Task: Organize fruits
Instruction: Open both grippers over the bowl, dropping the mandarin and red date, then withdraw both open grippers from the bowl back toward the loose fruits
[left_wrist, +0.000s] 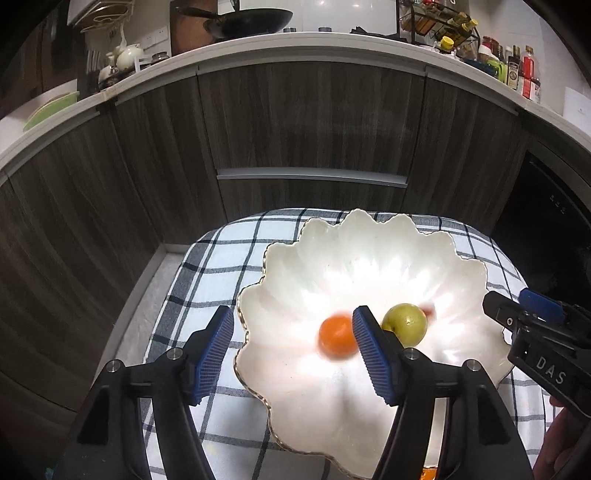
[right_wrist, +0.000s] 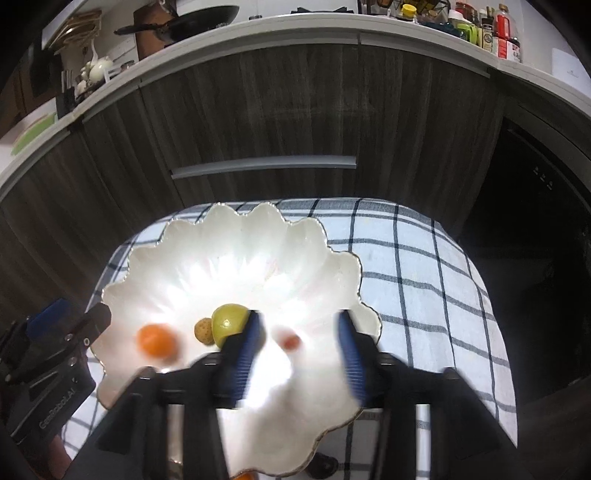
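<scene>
A white scalloped bowl (left_wrist: 351, 251) (right_wrist: 240, 240) with a gold rim stands on a checked cloth (left_wrist: 221, 266) (right_wrist: 406, 277). In it lie an orange (left_wrist: 338, 336) (right_wrist: 157, 341), blurred, a green fruit (left_wrist: 406, 323) (right_wrist: 229, 323), a small brown fruit (right_wrist: 204, 331) and a small red fruit (left_wrist: 428, 310) (right_wrist: 290, 341), also blurred. My left gripper (left_wrist: 295, 354) (right_wrist: 74, 317) is open over the bowl's left part; the orange shows between its blue pads, untouched. My right gripper (right_wrist: 299, 350) (left_wrist: 517, 304) is open above the red fruit, its pads clear of it.
Dark wood cabinets (left_wrist: 314, 129) stand close behind the cloth, under a worktop with a wok (left_wrist: 251, 20) and bottles (left_wrist: 524, 74). A dark appliance (right_wrist: 535, 221) is at the right. Something orange (left_wrist: 428, 474) peeks out below the bowl's near rim.
</scene>
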